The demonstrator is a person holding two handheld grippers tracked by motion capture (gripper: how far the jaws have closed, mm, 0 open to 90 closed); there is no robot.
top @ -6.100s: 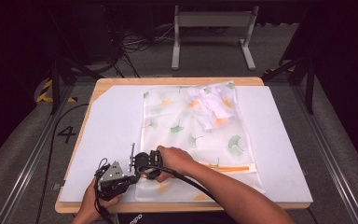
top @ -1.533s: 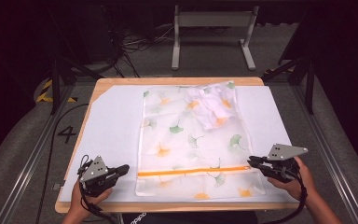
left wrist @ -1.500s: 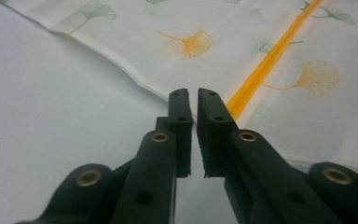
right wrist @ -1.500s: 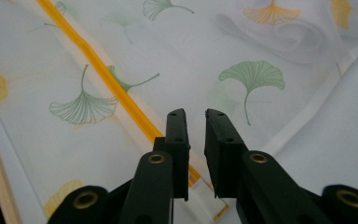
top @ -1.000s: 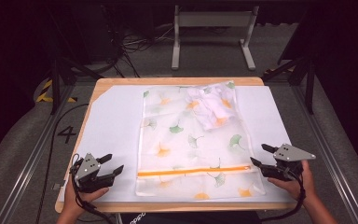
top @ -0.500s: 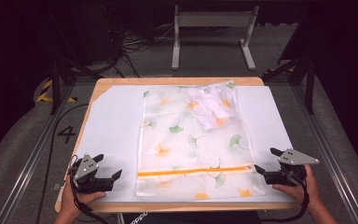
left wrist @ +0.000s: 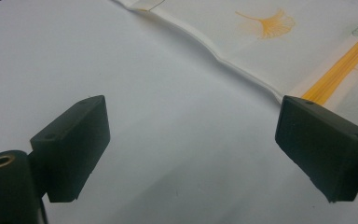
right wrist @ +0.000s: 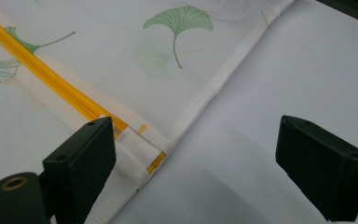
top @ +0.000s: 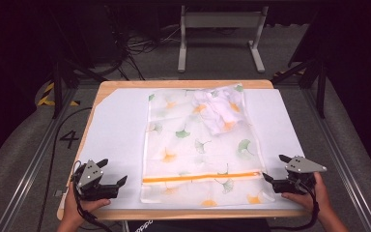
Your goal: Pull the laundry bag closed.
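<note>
The bag [top: 200,150] lies flat in the middle of the white sheet [top: 116,130], its orange zip [top: 200,177] running across near my edge, a white bundle [top: 217,113] showing through it up at about 1 o'clock. Green and orange leaves are printed all over it.

My right gripper [top: 274,170] sits at the bag's 4 o'clock, just beside the zip's right end. Its jaws have just been opening and stand wide apart, nothing between the pads. In the right gripper view one jaw hangs over the bag's corner [right wrist: 144,154], the other over bare sheet.

My left gripper [top: 112,172] is at the bag's 8 o'clock, near its left edge but apart from it. Its jaws too have just been opening and are spread wide, empty. In the left gripper view the bag's edge [left wrist: 242,70] runs past at 1 o'clock, bare sheet between the jaws.
</note>
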